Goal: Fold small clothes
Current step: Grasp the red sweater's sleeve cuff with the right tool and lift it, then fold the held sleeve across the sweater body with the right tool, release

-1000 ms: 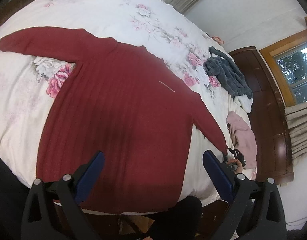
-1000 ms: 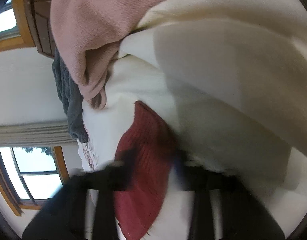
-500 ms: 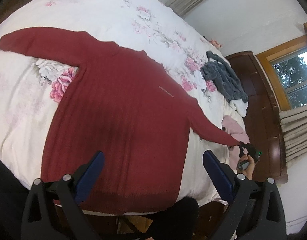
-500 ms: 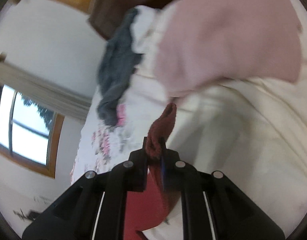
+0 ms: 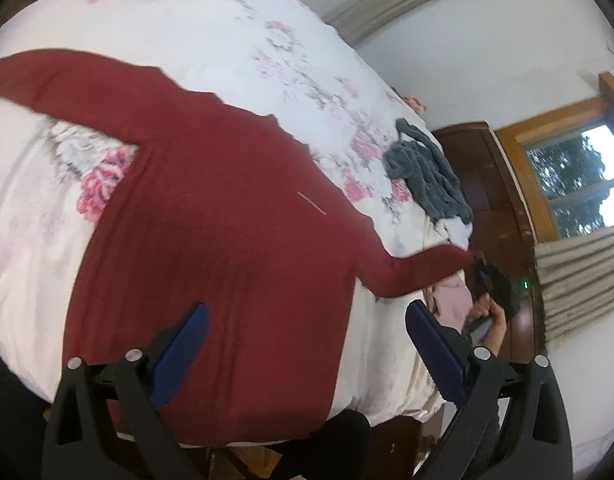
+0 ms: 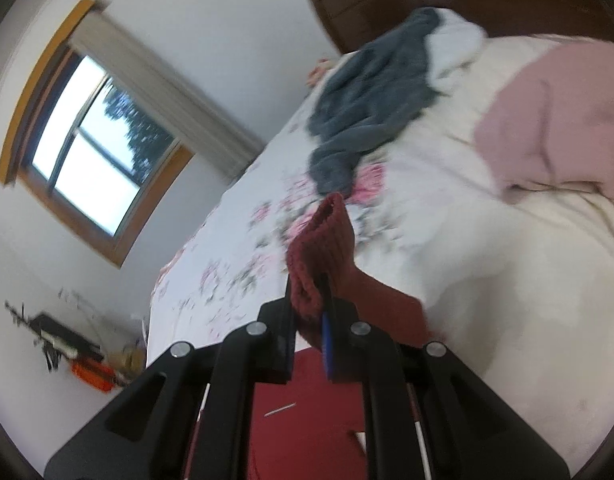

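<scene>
Only right wrist view shows right gripper [image 6: 309, 312] pinching sweater cuff [image 6: 321, 248] — closely.

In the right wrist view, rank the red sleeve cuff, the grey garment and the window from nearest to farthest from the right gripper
1. Red sleeve cuff: pinched in the right gripper itself.
2. Grey garment: just beyond the cuff, up the flowered bedspread.
3. Window: on the far wall, upper left.
</scene>
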